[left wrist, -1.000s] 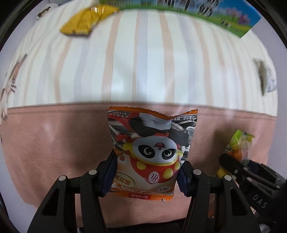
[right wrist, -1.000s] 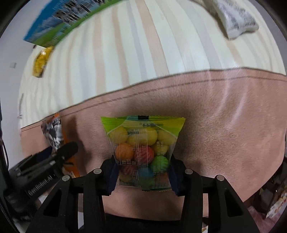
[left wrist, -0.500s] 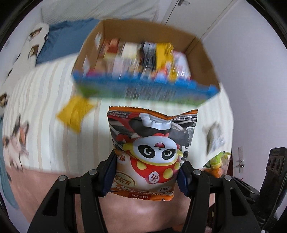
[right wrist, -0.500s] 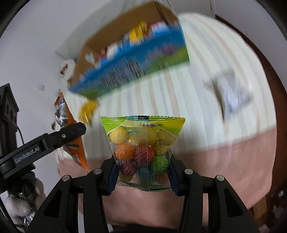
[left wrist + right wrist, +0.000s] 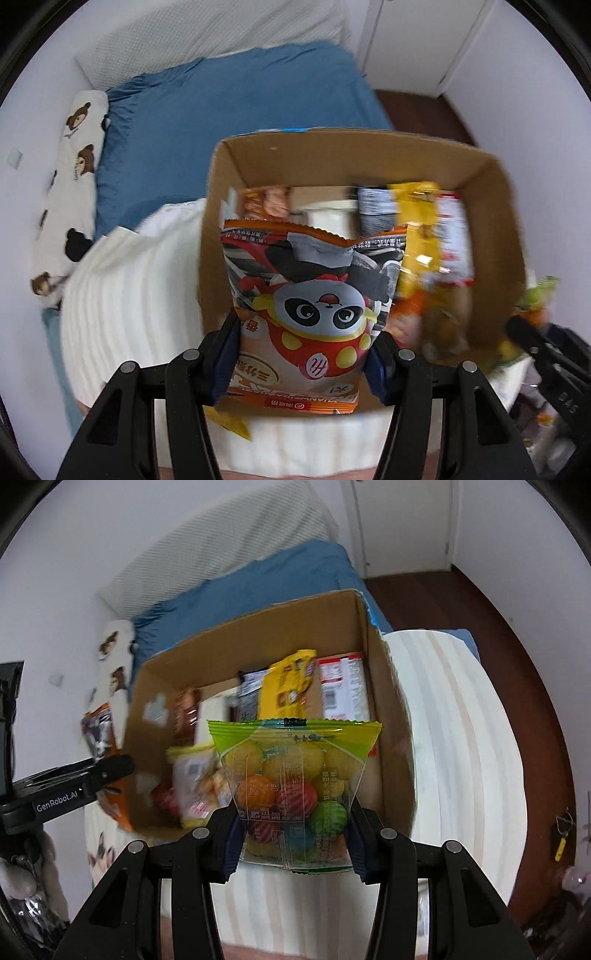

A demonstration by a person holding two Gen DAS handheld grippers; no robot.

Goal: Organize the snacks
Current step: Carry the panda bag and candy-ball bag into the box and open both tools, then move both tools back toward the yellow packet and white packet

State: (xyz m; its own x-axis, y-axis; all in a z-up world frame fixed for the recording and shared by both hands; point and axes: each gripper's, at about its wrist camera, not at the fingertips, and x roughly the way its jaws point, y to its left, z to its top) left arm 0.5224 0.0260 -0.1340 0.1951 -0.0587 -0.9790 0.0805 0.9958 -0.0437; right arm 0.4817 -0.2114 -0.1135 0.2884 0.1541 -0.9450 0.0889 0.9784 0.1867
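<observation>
At the lower centre of the left wrist view, the left tool (image 5: 303, 363) is clamped on an orange panda snack bag (image 5: 310, 314), held upright in front of an open cardboard box (image 5: 347, 155) that fills the middle of the frame and stands on a striped white cover on the bed (image 5: 125, 295). Low in the right wrist view, the right tool (image 5: 293, 840) grips a clear green-topped bag of coloured candy balls (image 5: 291, 786) before the same box, packed with standing snack packets (image 5: 286, 690).

The right gripper (image 5: 293, 843) pinches a candy bag (image 5: 293, 786) before an open cardboard box (image 5: 391, 716) of snacks on the bed (image 5: 461, 738).
</observation>
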